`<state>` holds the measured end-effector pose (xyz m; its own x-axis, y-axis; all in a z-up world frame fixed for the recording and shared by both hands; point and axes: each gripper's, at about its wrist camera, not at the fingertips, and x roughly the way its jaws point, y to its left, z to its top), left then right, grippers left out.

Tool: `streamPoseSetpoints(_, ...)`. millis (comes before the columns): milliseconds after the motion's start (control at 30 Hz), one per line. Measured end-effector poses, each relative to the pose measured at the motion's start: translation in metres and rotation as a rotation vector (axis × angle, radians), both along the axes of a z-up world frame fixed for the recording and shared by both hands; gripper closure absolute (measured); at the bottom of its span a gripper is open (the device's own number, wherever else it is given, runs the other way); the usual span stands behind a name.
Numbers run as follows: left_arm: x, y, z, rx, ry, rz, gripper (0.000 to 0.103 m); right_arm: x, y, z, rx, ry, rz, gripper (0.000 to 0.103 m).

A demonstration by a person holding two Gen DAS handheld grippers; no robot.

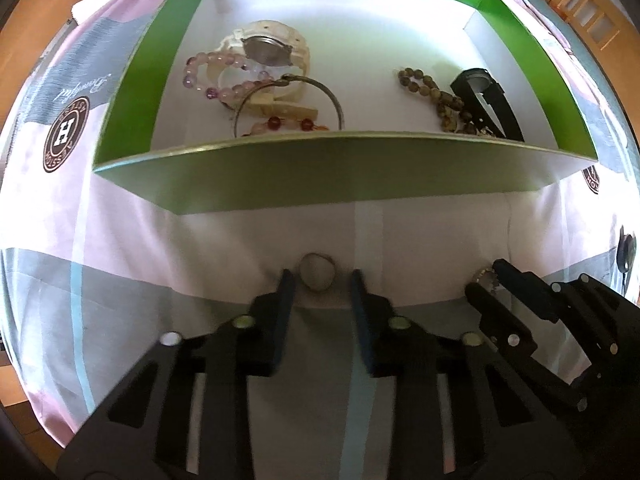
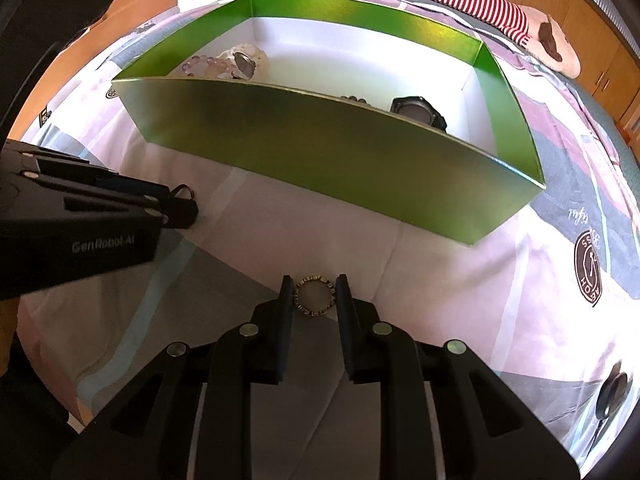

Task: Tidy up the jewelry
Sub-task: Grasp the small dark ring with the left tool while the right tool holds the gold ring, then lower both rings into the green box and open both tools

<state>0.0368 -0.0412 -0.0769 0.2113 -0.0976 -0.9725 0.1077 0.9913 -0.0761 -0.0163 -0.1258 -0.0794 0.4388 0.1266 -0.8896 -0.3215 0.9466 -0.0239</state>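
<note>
Step now: I think the left claw [image 1: 320, 280] is getting hold of the plain ring [image 1: 331, 276] so it can go in the green box [image 1: 320, 168].
How to do it well: Keep the ring in the middle of the two fingers. Squeeze slowly and evenly so the ring does not pop out or sink into the soft bed cover [image 1: 120, 220]. Lift straight up, go high over the near wall of the box, and let go low over the white floor inside.
Left claw: It points nearly straight down and is only a little open. The plain ring sits between its fingertips. A thin gap shows on one side, so it does not look squeezed yet.
Right claw [image 2: 315, 292]: It is nearly closed and pinches the bumpy gold ring [image 2: 316, 279] on both sides. I cannot tell if that ring is off the bed.
Where the rings are: Both are on the bed side of the box, near its front wall, not inside yet. The two claws are close beside each other.
Box: It sits just past the claws on the bed, open on top.
Already in the box: a white watch [image 1: 276, 46], pink beads [image 1: 216, 60], a thin bangle [image 1: 336, 100], brown beads [image 1: 420, 84] and a black watch [image 1: 488, 92].
What could go wrong: A claw could bump the front wall and push the box.
</note>
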Motion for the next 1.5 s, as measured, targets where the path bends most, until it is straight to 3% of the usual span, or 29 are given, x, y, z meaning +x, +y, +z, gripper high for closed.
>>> streamPoseSetpoints(33, 0.001, 0.002, 0.001, -0.001, 0.0, 0.002, 0.084, 0.0, 0.0, 0.0, 0.002, -0.001, -0.001, 0.082)
streamPoseSetpoints(467, 0.002, 0.048, 0.042, -0.101, -0.043, 0.021, 0.084, 0.0, -0.009, 0.017, 0.048, -0.017, -0.019, 0.082)
streamPoseSetpoints(700, -0.019, 0.042, 0.09, -0.131, -0.26, -0.03, 0.084, -0.002, -0.024, 0.073, 0.168, -0.178, -0.016, 0.082)
streamPoseSetpoints(867, -0.006, 0.037, 0.109, -0.196, -0.346, -0.031, 0.084, 0.028, -0.039, 0.094, 0.247, -0.251, -0.094, 0.082)
streamPoseSetpoints(1067, 0.043, 0.023, 0.09, -0.262, -0.265, 0.002, 0.084, 0.062, -0.046, 0.076, 0.242, -0.225, -0.156, 0.082)
streamPoseSetpoints(1300, 0.067, 0.01, 0.061, -0.237, -0.215, 0.01, 0.084, 0.073, -0.049, 0.049, 0.197, -0.169, -0.175, 0.078)
streamPoseSetpoints(1333, 0.067, 0.009, 0.06, -0.219, -0.222, 0.012, 0.077, 0.073, -0.05, 0.048, 0.198, -0.167, -0.179, 0.066)
streamPoseSetpoints(1367, 0.066, 0.009, 0.059, -0.199, -0.227, 0.015, 0.062, 0.072, -0.052, 0.049, 0.204, -0.167, -0.187, 0.06)
streamPoseSetpoints(1500, 0.06, 0.011, 0.069, -0.171, -0.258, 0.018, 0.052, 0.066, -0.053, 0.055, 0.23, -0.179, -0.186, 0.056)
